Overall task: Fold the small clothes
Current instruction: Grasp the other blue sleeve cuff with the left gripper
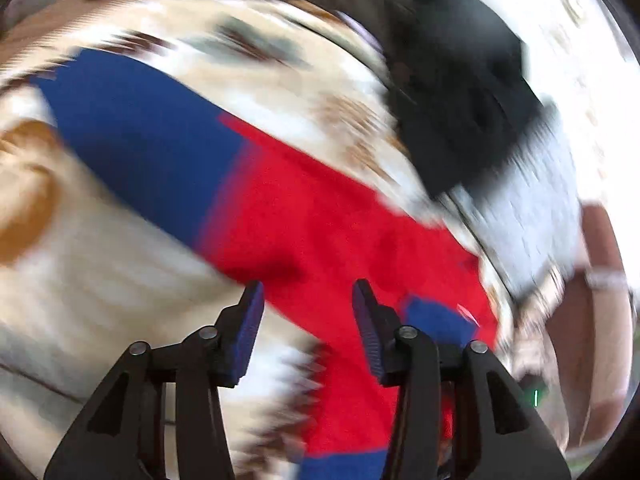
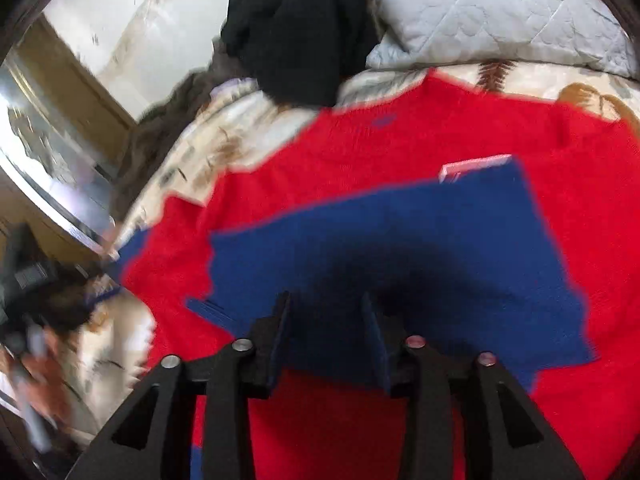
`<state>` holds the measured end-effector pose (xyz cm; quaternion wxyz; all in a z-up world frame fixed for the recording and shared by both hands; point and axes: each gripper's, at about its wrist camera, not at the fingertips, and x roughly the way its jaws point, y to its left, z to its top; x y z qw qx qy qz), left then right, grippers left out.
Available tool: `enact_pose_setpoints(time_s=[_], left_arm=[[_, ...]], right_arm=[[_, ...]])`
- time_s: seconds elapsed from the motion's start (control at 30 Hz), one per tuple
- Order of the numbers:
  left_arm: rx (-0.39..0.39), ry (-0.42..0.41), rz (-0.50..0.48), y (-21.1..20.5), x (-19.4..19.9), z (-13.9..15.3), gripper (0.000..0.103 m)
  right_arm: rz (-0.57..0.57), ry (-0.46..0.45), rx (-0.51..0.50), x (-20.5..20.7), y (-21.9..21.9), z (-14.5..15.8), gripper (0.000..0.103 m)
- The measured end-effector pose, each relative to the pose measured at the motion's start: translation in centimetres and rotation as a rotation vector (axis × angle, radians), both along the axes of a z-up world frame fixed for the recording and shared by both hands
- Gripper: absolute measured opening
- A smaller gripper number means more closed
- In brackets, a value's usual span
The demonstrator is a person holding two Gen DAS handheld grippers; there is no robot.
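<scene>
The red sweater lies flat on the patterned bed cover. Its blue sleeve is folded across its middle, running side to side in the right wrist view. A black garment and a grey pillow lie at the bed's far edge. The left gripper and the right gripper both hang above the sweater with jaws apart, holding nothing.

Bed with clothes on it

On the patterned bedspread lie a red-and-blue sweater, centre, black clothes and a grey quilt, top.
</scene>
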<state>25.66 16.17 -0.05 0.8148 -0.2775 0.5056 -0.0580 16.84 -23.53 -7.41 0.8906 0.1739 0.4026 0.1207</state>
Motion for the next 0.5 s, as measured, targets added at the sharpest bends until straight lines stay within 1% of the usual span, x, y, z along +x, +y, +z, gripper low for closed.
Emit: enact_pose_setpoints(time_s=[0.03, 0.07, 0.1, 0.13, 0.23, 0.37, 0.43, 0.5], left_arm=[[0.020, 0.009, 0.055, 2.6, 0.4, -0.1, 0.046], [0.030, 0.021, 0.101, 4.7, 0.8, -0.3, 0.046], [0.033, 0.031, 0.132, 6.0, 1.1, -0.5, 0.046], [0.031, 0.053, 0.184, 8.2, 1.6, -1.0, 0.046], [-0.009, 0.083, 0.260, 11.3, 2.6, -2.3, 0.046], [-0.106, 0.115, 0.291, 12.5, 4.7, -4.6, 0.046], [-0.118, 0.096, 0.305, 12.2, 5.2, -4.8, 0.046], [-0.163, 0.059, 0.316, 12.3, 5.4, -4.6, 0.046]], right_arm=[[-0.006, -0.043, -0.035, -0.4, 0.5, -0.2, 0.044], [0.002, -0.048, -0.050, -0.3, 1.2, 0.1, 0.046], [0.006, -0.048, -0.053, -0.2, 1.3, 0.1, 0.048], [0.011, -0.048, -0.050, -0.2, 1.2, 0.1, 0.049], [0.014, -0.053, -0.029, -0.2, 0.9, 0.1, 0.050], [0.019, -0.061, -0.011, -0.1, 1.1, 0.3, 0.051], [0.021, -0.064, -0.006, -0.4, 1.0, 0.4, 0.052], [0.023, -0.065, -0.001, -0.4, 1.0, 0.4, 0.052]])
